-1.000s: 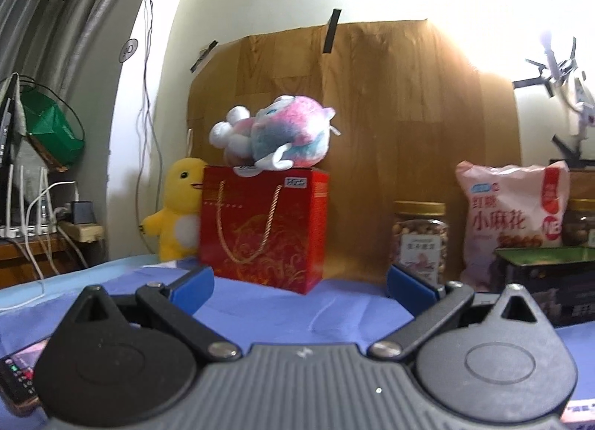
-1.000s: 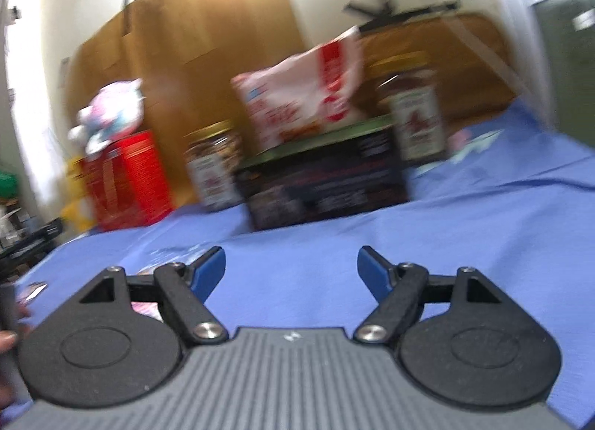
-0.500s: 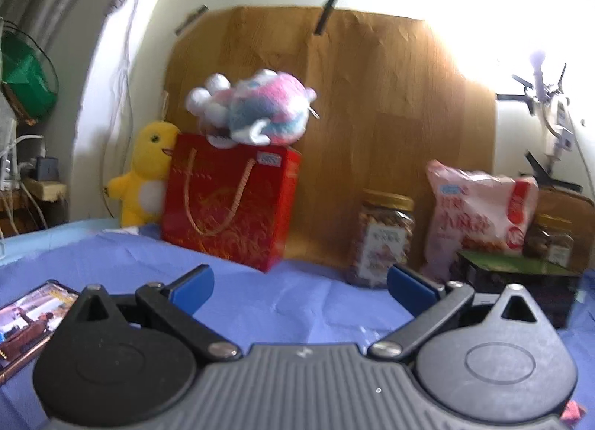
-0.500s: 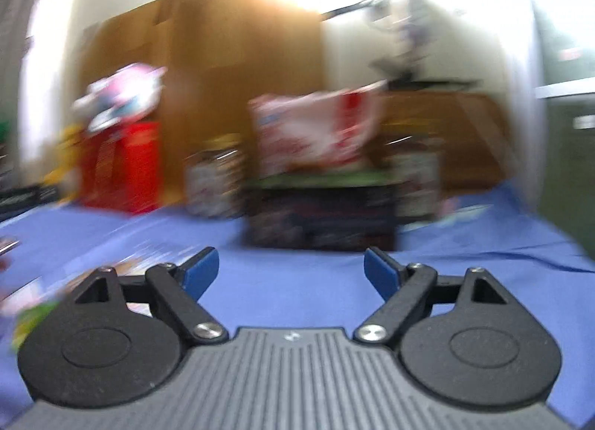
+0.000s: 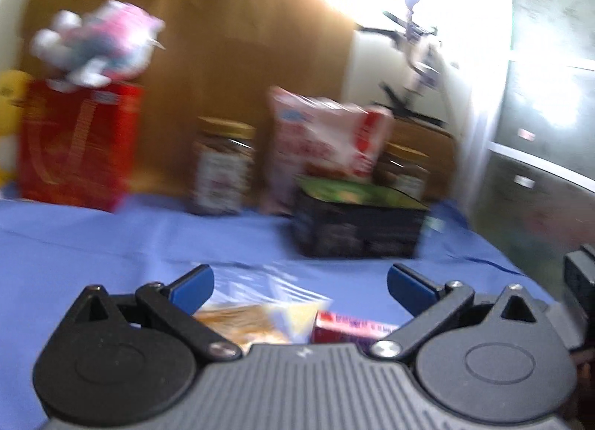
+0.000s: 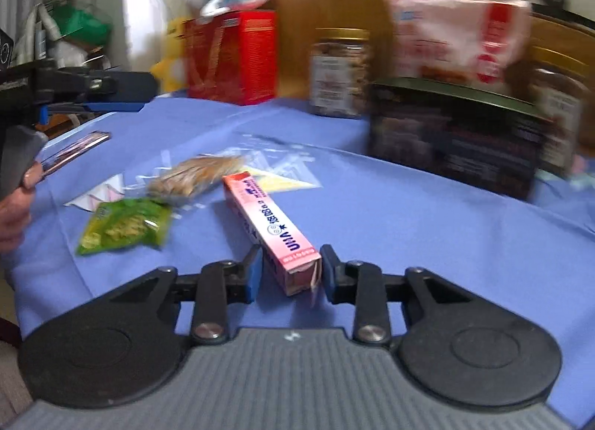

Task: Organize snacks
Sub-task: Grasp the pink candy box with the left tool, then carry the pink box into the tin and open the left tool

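Pink carton, the UHA candy box (image 6: 270, 223), lies on the blue tablecloth (image 6: 409, 214) with its near end between the right gripper (image 6: 291, 269) fingers; jaws narrowed around it, contact on either side unclear, box not lifted. Left gripper (image 5: 300, 283) spread wide, empty, hovering above the snacks. Judged early: green snack packet (image 6: 124, 226), clear cracker bag (image 6: 197, 174) and box all loose; dark green-lidded tin (image 6: 457, 140) stands behind. Only the right view shows the green packet; left view, blurred, shows just the box end (image 5: 353, 329).
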The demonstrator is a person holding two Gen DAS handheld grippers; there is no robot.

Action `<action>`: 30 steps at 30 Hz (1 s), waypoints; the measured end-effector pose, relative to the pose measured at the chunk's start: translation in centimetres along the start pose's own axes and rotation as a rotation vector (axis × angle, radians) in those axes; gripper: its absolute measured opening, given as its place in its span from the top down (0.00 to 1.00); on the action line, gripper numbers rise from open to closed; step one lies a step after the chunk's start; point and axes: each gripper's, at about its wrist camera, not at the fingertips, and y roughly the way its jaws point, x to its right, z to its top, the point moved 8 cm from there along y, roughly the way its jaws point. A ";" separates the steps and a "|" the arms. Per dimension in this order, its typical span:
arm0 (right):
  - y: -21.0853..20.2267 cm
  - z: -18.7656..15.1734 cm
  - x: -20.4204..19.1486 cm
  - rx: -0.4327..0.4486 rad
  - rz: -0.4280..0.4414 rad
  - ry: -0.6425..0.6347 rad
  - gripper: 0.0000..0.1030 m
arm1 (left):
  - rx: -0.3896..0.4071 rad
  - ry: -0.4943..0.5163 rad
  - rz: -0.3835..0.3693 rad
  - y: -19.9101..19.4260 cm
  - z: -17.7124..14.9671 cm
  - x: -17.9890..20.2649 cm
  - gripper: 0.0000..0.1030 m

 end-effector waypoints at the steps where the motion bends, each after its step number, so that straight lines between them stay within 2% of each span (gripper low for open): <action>1: -0.9 -0.5 1.2 0.003 -0.027 0.031 0.66 | -0.027 0.009 -0.034 0.7 0.0 0.9 0.00; 3: -2.7 -1.7 2.9 0.008 -0.065 0.074 0.66 | -0.086 0.030 -0.091 2.3 -0.4 3.0 0.00; 7: -5.8 -3.7 5.2 0.008 -0.151 0.075 0.63 | -0.225 0.044 -0.201 7.0 -1.3 7.7 0.00; 8: -6.5 -3.9 5.8 0.014 -0.202 0.072 0.58 | -0.254 0.042 -0.219 8.0 -1.4 8.8 0.00; 10: -7.3 -4.3 6.5 0.024 -0.278 0.074 0.54 | -0.327 0.030 -0.248 10.8 -1.9 10.3 0.00; 13: -8.3 -5.1 7.0 0.045 -0.315 0.100 0.53 | -0.406 0.022 -0.278 13.3 -3.0 12.0 0.02; 15: -8.4 -5.5 6.8 0.050 -0.308 0.099 0.54 | -0.469 0.020 -0.279 14.3 -4.1 12.5 0.15; 16: -8.2 -5.7 6.5 0.050 -0.305 0.085 0.54 | -0.478 0.022 -0.279 14.4 -4.6 12.7 0.15; 17: -7.9 -5.7 6.4 0.047 -0.304 0.077 0.64 | -0.468 0.035 -0.278 14.2 -4.6 12.9 0.23; 18: -7.6 -5.8 6.3 0.043 -0.296 0.072 0.70 | -0.484 0.038 -0.294 14.1 -4.9 13.1 0.36; 19: -7.3 -5.6 6.2 0.041 -0.293 0.067 0.73 | -0.494 0.032 -0.309 13.8 -4.9 13.3 0.41; 20: -7.1 -5.1 6.0 0.041 -0.276 0.057 0.74 | -0.493 0.036 -0.287 13.6 -4.7 13.2 0.38; 23: -6.5 -2.9 5.6 0.068 -0.288 -0.006 0.74 | -0.421 0.043 -0.253 12.9 -2.5 12.2 0.39; 30: -3.8 6.0 7.6 0.209 -0.226 -0.021 0.73 | -0.301 -0.086 -0.194 15.7 5.5 8.1 0.39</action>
